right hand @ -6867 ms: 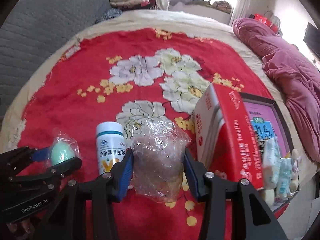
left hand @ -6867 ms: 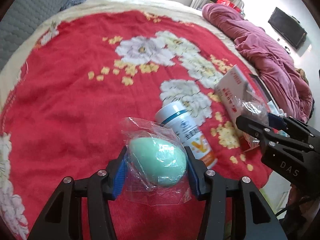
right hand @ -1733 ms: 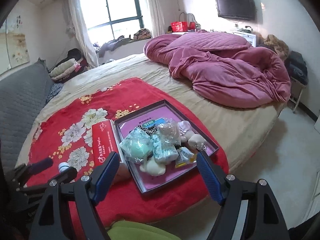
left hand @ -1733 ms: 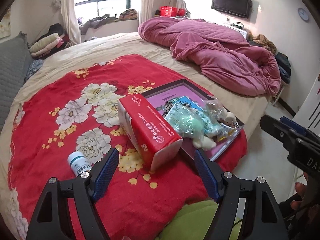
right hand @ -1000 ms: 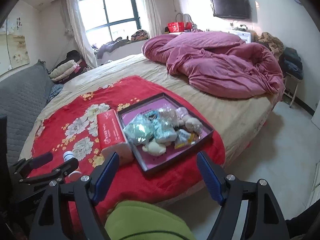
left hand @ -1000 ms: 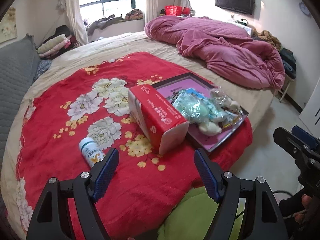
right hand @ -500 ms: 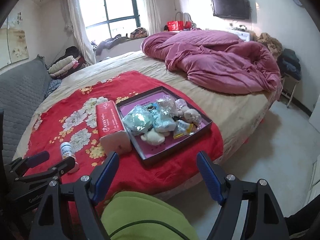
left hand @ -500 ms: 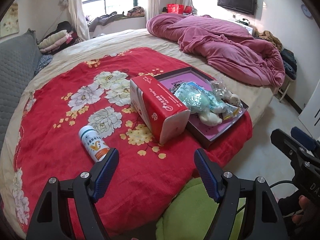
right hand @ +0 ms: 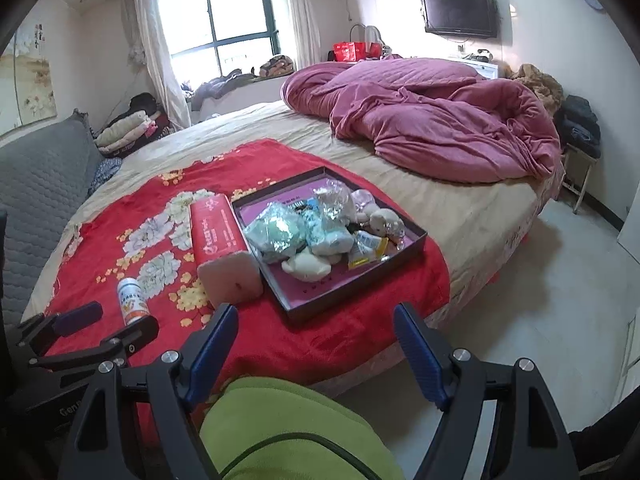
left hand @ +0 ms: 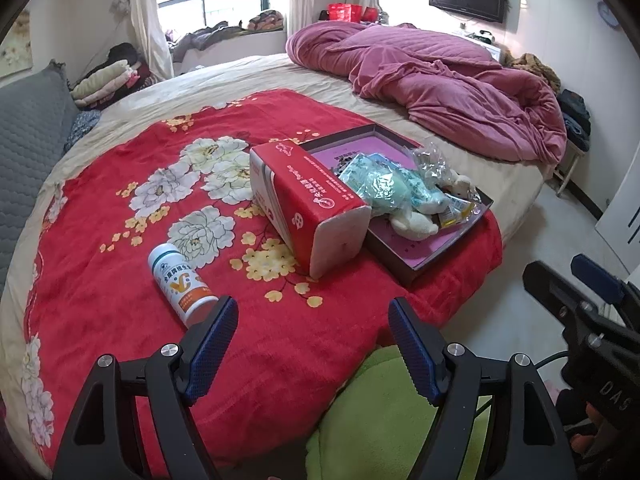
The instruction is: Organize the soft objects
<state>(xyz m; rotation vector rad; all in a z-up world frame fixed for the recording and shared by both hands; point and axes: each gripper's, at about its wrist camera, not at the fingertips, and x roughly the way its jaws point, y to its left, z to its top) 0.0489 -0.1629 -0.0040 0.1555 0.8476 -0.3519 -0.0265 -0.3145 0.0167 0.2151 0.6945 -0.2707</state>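
I'm looking down a bedroom at a wide bed (right hand: 472, 216) with a red floral blanket (left hand: 100, 264) spread over its near end and a heap of pink quilt (right hand: 440, 132) at the far side.

My left gripper (left hand: 310, 338) hangs with its jaws spread wide and nothing between them, over the blanket's near edge. My right gripper (right hand: 316, 344) is likewise parted and empty, above a green-clad knee (right hand: 288, 432) and the edge of the bed.

Nearest the left tool lies a white bottle (left hand: 182, 282) on its side, just ahead of the left finger. Beyond it a red carton (left hand: 308, 204) lies on the blanket, touching the side of a shallow dark tray (right hand: 356, 280).

The soft things (right hand: 316, 232) all sit heaped in that tray: bagged sponge-like pieces in pale green, a white plush toy (left hand: 412, 220), crinkled clear wrappers. I judge them very light and squashy, and the film slippery, so I would close on the body of a piece through its bag, not on a loose fold, and squeeze gently. Nothing there looks breakable.

The tray is well ahead of both grippers, right of centre for the left and nearly straight ahead for the right. No soft item remains outside it that I can see, so the sorting looks finished.
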